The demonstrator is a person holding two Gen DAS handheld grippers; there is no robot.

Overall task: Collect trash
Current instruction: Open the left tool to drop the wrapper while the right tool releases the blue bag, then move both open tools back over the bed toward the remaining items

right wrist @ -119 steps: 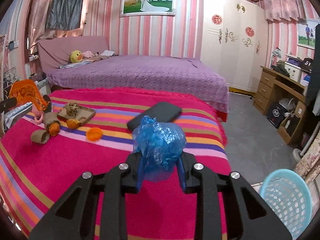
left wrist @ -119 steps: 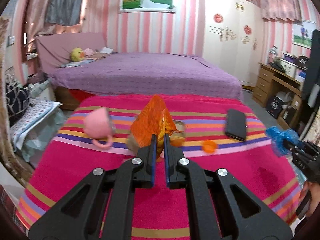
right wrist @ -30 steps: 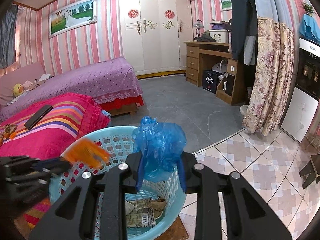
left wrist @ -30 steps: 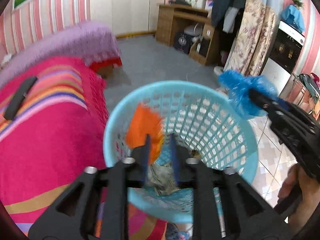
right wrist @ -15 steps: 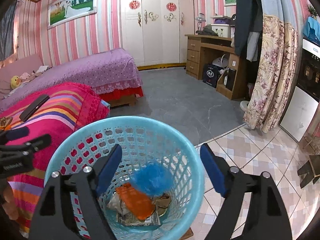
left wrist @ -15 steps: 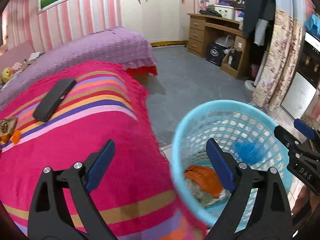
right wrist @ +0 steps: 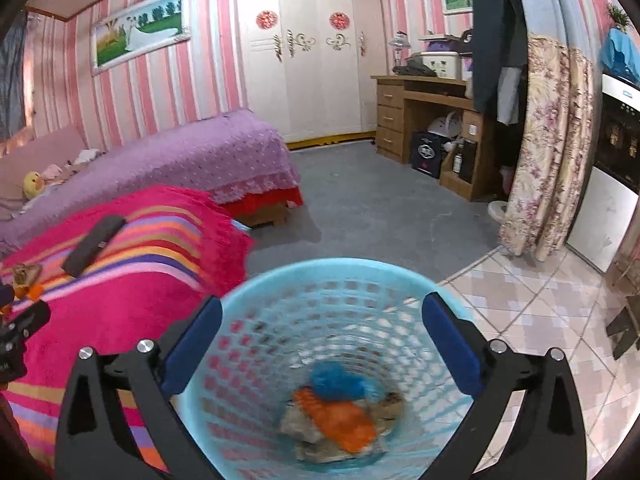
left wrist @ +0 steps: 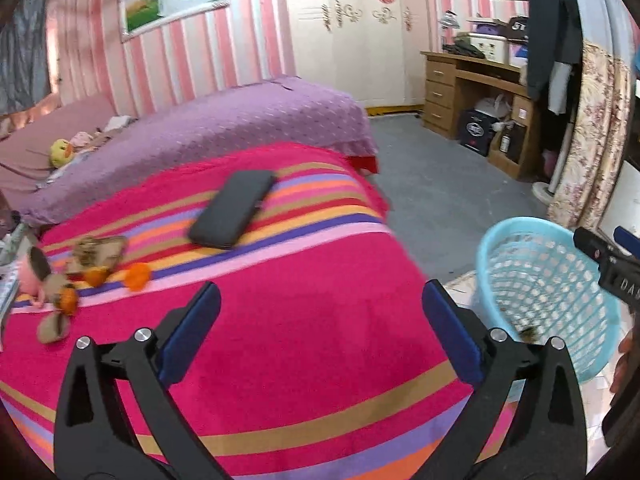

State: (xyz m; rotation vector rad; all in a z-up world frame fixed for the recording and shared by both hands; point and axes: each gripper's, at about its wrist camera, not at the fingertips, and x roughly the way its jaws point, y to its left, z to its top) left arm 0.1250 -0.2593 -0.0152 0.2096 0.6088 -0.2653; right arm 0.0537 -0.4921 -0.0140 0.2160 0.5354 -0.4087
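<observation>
A light blue basket (right wrist: 344, 280) stands on the floor beside the striped pink blanket (left wrist: 280, 320). Inside it lie a blue bag (right wrist: 336, 380) and an orange wrapper (right wrist: 340, 416) on other scraps. My right gripper (right wrist: 320, 332) hangs over the basket, its jaws opening wide with nothing between them. My left gripper (left wrist: 320, 320) hovers above the blanket, jaws also opening, empty. Orange peel pieces (left wrist: 136, 276), brown paper scraps (left wrist: 96, 248) and a pink cup (left wrist: 32, 272) lie at the blanket's left. The basket (left wrist: 552, 280) shows at the right of the left wrist view.
A black phone (left wrist: 232, 208) rests on the blanket's far stripes. Behind is a purple bed (left wrist: 200, 140). A wooden desk (right wrist: 432, 120), a floral curtain (right wrist: 552, 152) and a white wardrobe (right wrist: 312, 52) line the room. Grey carpet (right wrist: 380, 208) and tiled floor (right wrist: 540, 312) surround the basket.
Both grippers have opened and dropped their loads; the orange wrapper and blue bag now lie in the basket. My left gripper swung left from the basket over the blanket.
</observation>
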